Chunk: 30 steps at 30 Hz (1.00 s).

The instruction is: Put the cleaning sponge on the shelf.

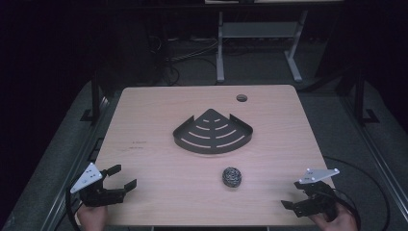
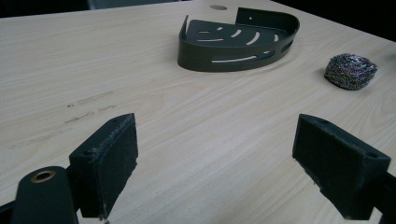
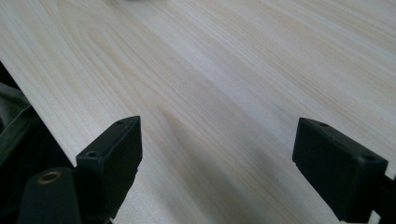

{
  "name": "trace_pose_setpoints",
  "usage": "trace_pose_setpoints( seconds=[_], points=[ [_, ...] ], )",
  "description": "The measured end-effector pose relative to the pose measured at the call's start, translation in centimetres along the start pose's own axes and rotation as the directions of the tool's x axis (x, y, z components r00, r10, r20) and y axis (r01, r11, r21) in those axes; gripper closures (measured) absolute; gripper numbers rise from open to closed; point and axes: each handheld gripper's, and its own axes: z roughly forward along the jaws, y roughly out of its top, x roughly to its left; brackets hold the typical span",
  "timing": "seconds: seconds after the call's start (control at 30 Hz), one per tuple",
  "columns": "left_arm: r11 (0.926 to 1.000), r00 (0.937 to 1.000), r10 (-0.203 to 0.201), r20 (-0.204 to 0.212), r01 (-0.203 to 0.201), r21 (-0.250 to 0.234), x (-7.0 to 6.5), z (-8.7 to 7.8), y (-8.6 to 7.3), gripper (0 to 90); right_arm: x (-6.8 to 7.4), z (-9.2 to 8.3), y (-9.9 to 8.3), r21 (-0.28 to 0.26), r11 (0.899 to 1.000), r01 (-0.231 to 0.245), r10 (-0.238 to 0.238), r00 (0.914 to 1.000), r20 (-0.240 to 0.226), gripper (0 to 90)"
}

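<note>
A black fan-shaped slotted metal basket (image 1: 212, 132) lies in the middle of the light wooden table (image 1: 159, 110); the left gripper view has the basket (image 2: 236, 39) far ahead. A ball of steel wool (image 1: 232, 176) rests nearer the front edge, to the right of centre, and it is the steel wool (image 2: 350, 71) at the far right of the left gripper view. My left gripper (image 1: 124, 176) hovers open at the front left corner, nothing between its pads (image 2: 109, 161). My right gripper (image 1: 293, 195) sits open at the front right, over bare wood (image 3: 217, 140).
A round cable hole (image 1: 241, 98) pierces the table near its far edge. Beyond the table stand a white desk frame (image 1: 260, 33) and loose cables on a dark floor. Bare wood separates the steel wool and each gripper.
</note>
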Motion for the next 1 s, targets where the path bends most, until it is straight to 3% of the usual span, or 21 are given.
trace_pose_setpoints(
  seconds=[0.57, 1.0],
  points=[
    [0.9999, 1.0, -0.008, -0.005, 0.008, -0.008, 0.1, -0.3, -0.2, 13.4, 1.3, 0.4, 2.0, -0.003, 0.998, 0.06, -0.06, 0.9977, -0.032, 15.0],
    [0.9998, 0.9999, -0.012, -0.004, 0.011, -0.013, 0.0, -0.3, -0.1, 13.4, 2.2, 0.9, 3.7, 0.029, 0.995, 0.1, -0.099, 0.9939, -0.049, 14.8]
  ],
)
